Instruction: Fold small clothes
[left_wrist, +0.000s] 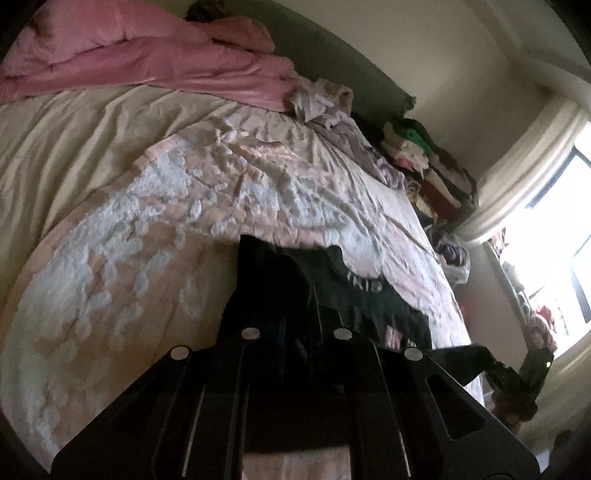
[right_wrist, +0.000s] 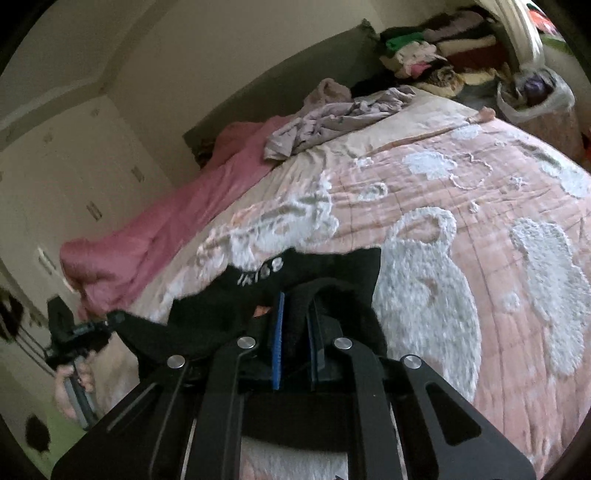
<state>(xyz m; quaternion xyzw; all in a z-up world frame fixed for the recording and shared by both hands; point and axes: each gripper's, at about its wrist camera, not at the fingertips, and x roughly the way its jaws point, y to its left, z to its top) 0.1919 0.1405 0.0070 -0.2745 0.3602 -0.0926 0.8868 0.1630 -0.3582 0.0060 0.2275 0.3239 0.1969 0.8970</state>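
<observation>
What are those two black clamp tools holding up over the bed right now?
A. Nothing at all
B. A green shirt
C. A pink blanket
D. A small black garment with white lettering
D. The black garment with white lettering is stretched between the right gripper and the left gripper, both shut on its dark cloth above the pink quilt.

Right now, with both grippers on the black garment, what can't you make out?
- Black garment: kind unclear; bunched, partly behind the right gripper.
- White lettering: blurred, unreadable in both views.
- Left gripper pads: too dark in left wrist view.
- Clothes pile: too small.
</observation>
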